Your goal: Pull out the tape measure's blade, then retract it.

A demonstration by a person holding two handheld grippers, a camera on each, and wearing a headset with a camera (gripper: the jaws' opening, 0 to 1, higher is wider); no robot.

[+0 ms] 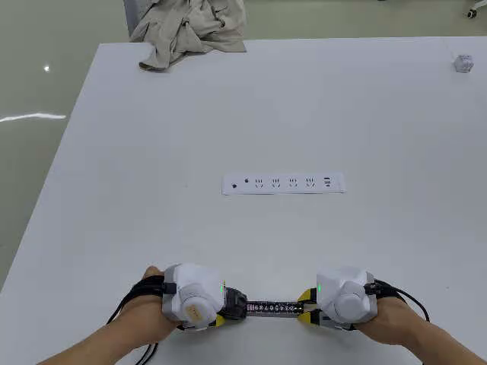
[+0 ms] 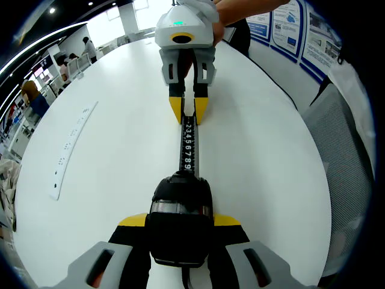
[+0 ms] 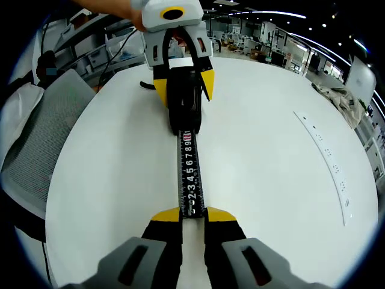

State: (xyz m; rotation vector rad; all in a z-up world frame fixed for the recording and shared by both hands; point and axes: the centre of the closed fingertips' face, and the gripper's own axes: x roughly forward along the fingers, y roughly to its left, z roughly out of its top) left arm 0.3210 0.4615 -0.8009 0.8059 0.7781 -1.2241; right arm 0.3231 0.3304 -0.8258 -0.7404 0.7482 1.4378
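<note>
Tape measure lies low at the near edge of the white bench, its black case clamped between the jaws of the left gripper, which anchors it so the case cannot follow the pull. The right gripper faces it, jaws pinched together on the tip of the blade. A short run of numbered blade is stretched straight between them. The pull looks only begun; drawing the grippers apart in line should keep the blade from buckling. A power strip lies well beyond
</note>
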